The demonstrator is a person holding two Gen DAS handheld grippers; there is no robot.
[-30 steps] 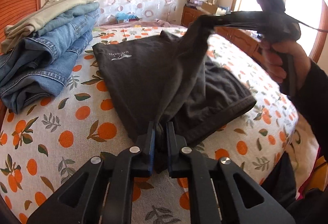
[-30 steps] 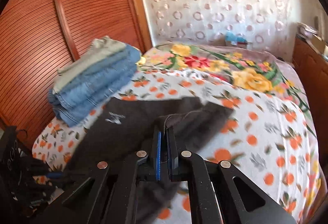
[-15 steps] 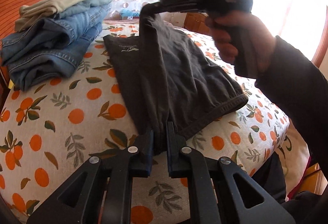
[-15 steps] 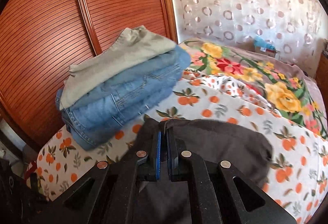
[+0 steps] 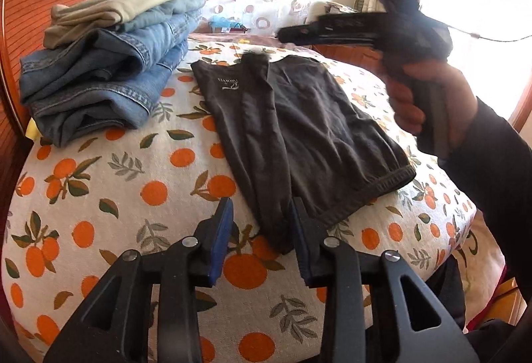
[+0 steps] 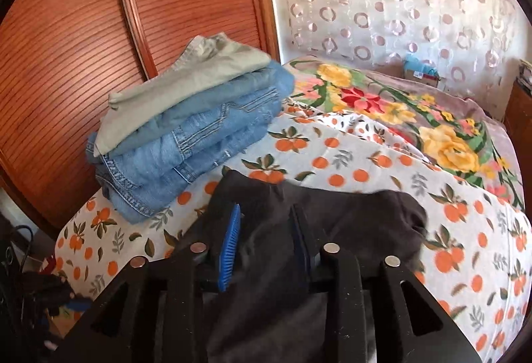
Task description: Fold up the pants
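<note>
- One pair of dark pants (image 5: 292, 130) lies folded flat on the bed (image 5: 109, 196), orange-print sheet under it.
- One stack of folded clothes (image 5: 109, 63) just beside the pants: blue jeans with one beige piece on top; jeans count unclear.
- Two tongs in view. Left tongs (image 5: 261, 223) have just been opening, jaws apart, pants' near corner between them, unpinched.
- Right tongs (image 6: 266, 230) have just been opening too, jaws apart over the pants' far edge, nothing gripped.
- One hand (image 5: 429, 97) holds the right tongs' handle.
</note>
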